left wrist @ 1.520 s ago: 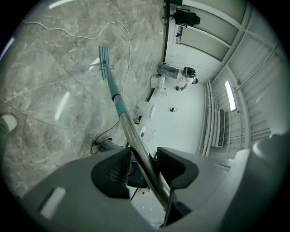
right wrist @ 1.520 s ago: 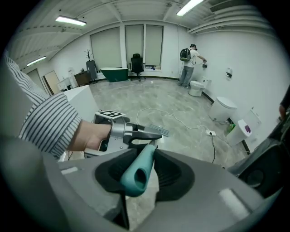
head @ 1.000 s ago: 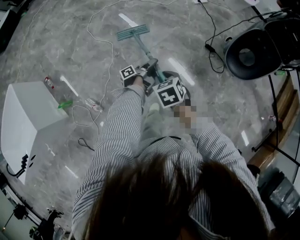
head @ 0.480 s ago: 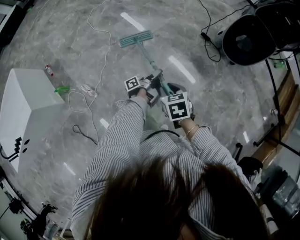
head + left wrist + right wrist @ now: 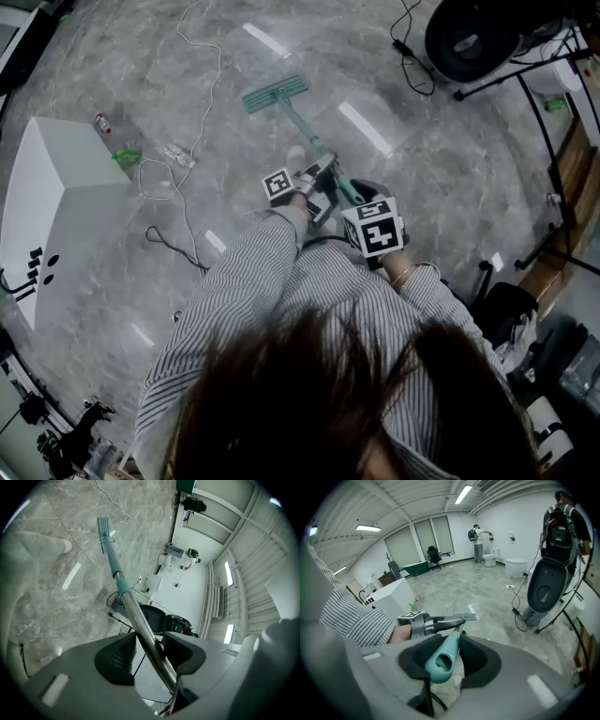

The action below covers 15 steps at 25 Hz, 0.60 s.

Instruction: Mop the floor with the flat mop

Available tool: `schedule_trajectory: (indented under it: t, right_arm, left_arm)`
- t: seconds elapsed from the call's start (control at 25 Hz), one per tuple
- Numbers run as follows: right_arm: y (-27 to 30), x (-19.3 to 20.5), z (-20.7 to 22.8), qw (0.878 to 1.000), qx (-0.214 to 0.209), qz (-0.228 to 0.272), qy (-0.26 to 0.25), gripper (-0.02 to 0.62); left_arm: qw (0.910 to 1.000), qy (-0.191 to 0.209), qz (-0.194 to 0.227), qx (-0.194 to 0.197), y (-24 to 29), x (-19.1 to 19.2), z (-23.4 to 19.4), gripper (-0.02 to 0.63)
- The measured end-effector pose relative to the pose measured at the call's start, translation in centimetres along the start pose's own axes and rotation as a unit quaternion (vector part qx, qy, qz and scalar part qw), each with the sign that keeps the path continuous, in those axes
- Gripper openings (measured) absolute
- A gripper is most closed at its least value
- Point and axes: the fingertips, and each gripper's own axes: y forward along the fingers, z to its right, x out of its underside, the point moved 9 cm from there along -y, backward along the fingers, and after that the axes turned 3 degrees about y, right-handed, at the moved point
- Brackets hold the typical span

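The grey marble floor bears the flat mop. Its narrow teal head lies flat ahead of the person and its shaft slants up. The left hand-held gripper clamps the steel shaft, and the right hand-held gripper clamps the teal handle end.

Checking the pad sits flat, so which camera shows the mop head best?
The head view: the mop head lies whole on the floor, seen from above. The left gripper view shows it small, foreshortened down the handle. The right gripper view catches only its thin edge beyond the left hand-held gripper.
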Motion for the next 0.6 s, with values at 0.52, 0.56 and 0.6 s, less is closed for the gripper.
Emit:
schedule_trajectory:
  t: [0.52, 0.56, 0.6]
  right_arm:
    - [-2.1, 4.6, -4.9, 1.000, -0.005, -0.006, -0.006, 0.133]
    - [-2.1, 4.5, -5.1, 1.000, -0.004, -0.003, -0.004, 0.133]
    - [-2.1, 4.4, -5.2, 1.000, -0.003, -0.001, 0.000, 0.133]
  left_arm:
    - [0.9996, -0.001, 0.007, -0.029, -6.1, 3.6, -1.0, 0.173]
    - [0.9996, -0.003, 0.006, -0.027, -6.2, 3.5, -0.7, 0.173]
    - [0.9996, -0.004, 0.006, -0.026, -6.3, 3.4, -0.5, 0.173]
